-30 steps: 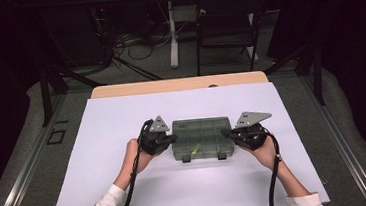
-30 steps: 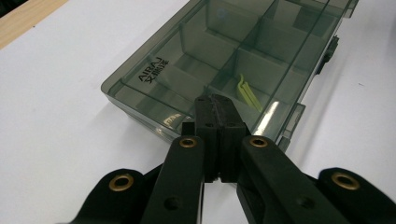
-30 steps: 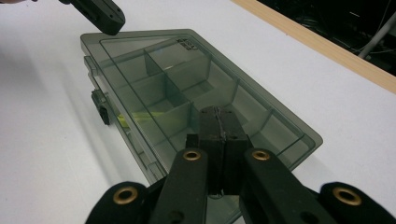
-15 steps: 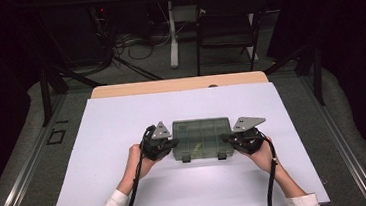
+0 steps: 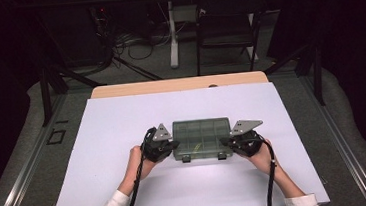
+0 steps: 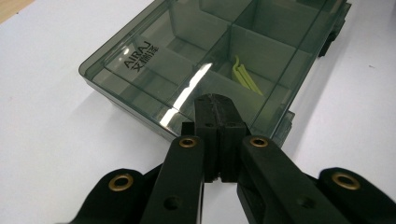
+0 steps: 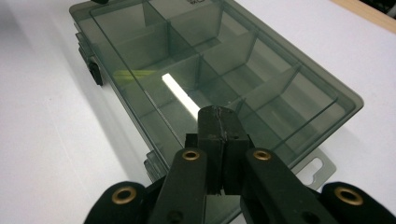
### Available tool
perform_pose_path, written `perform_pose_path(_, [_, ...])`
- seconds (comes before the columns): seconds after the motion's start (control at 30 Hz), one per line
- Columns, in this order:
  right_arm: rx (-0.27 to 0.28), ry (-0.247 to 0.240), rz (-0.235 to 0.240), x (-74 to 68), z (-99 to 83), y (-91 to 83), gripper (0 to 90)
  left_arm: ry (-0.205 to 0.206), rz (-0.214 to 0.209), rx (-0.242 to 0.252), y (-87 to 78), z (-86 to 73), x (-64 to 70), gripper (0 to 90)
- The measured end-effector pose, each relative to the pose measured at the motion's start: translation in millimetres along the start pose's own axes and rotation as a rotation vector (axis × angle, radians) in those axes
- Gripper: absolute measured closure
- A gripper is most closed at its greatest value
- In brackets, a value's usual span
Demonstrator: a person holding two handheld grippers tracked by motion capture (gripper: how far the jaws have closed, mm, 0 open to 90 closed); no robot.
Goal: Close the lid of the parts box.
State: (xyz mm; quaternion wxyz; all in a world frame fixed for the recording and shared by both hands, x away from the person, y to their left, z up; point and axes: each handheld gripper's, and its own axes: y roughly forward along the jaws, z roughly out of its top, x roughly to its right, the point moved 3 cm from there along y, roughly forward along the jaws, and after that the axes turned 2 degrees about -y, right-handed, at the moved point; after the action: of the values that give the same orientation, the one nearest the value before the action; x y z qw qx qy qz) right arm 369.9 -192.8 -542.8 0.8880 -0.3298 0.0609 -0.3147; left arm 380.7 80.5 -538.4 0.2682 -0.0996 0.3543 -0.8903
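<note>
On the white table point(image 5: 123, 128), we have drawn the left gripper point(image 5: 173, 145) and right gripper point(image 5: 226, 142), jaws pressed together, slightly nearer, flanking the closed organizer box point(image 5: 201, 137), ready to open it.

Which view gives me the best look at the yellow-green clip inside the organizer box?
The left gripper view: the yellow-green clip lies sharp in a middle compartment. The right gripper view shows it as a blurred streak under the lid; the high view, a faint fleck.
</note>
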Motion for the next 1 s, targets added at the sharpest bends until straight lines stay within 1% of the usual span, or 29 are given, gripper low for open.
perform_pose_path(0.03, [0.008, 0.004, 0.002, 0.3, -0.9, -0.1, 89.7, 0.0, -0.001, -0.001, -0.1, 0.0, -0.1, 89.8])
perform_pose_path(0.23, [0.004, 0.001, 0.008, 0.0, -1.9, -1.2, 90.0, 0.001, 0.0, 0.003, 0.3, -0.3, 0.1, 89.8])
perform_pose_path(0.43, [0.005, 0.008, 0.019, 0.9, -2.0, -0.9, 90.0, -0.002, -0.005, 0.013, 0.2, -1.6, -0.7, 89.9])
perform_pose_path(0.57, [0.003, 0.005, 0.012, 0.4, -1.5, -0.5, 90.0, 0.002, 0.003, 0.024, 0.5, -2.5, 0.1, 89.9])
perform_pose_path(0.67, [0.005, 0.004, 0.007, 0.1, -1.3, 0.0, 90.0, 0.007, 0.008, 0.016, 0.3, -1.8, 1.0, 89.8])
perform_pose_path(0.73, [0.007, 0.01, 0.011, 0.5, -1.6, -0.1, 90.0, 0.01, 0.015, 0.014, 0.2, -1.6, 0.9, 88.1])
perform_pose_path(0.9, [0.008, 0.008, 0.0, 0.0, -1.1, 0.2, 89.0, 0.0, -0.013, 0.022, 0.2, -2.4, -0.3, 82.9])
perform_pose_path(1.0, [0.005, 0.011, -0.009, -0.1, -0.3, 0.2, 86.4, 0.005, -0.016, 0.023, 0.3, -2.4, 1.7, 77.9])
